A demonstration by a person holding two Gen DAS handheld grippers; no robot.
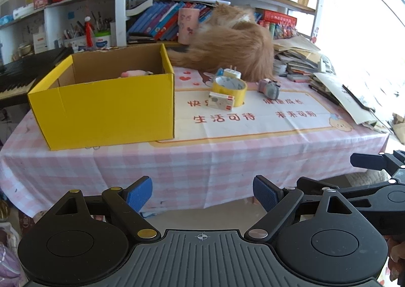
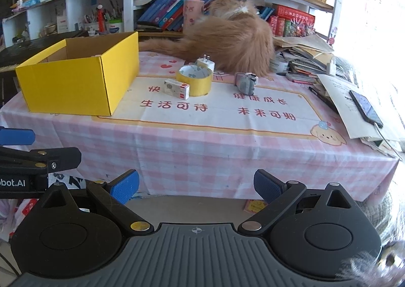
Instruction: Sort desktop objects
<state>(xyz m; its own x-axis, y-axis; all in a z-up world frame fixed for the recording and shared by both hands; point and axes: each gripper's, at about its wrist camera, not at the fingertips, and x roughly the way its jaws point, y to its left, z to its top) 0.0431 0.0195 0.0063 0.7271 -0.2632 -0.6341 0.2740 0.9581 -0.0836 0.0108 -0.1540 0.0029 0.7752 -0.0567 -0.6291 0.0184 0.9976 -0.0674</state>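
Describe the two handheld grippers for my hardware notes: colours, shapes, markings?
Both match: the left gripper and right gripper have black linkage arms on round black hubs, brass and silver pivot pins, ribbed blue finger pads and a ridged grey base plate with a white crosshair mark. The right wrist view shows white lettering ending "obot.AI" on the left gripper's body.

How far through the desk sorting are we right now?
Done: one pink item lies in the yellow box. In hand: nothing; left claw and right claw are open, short of the table. Left: tape roll, small white box, charger plug, grey toy.
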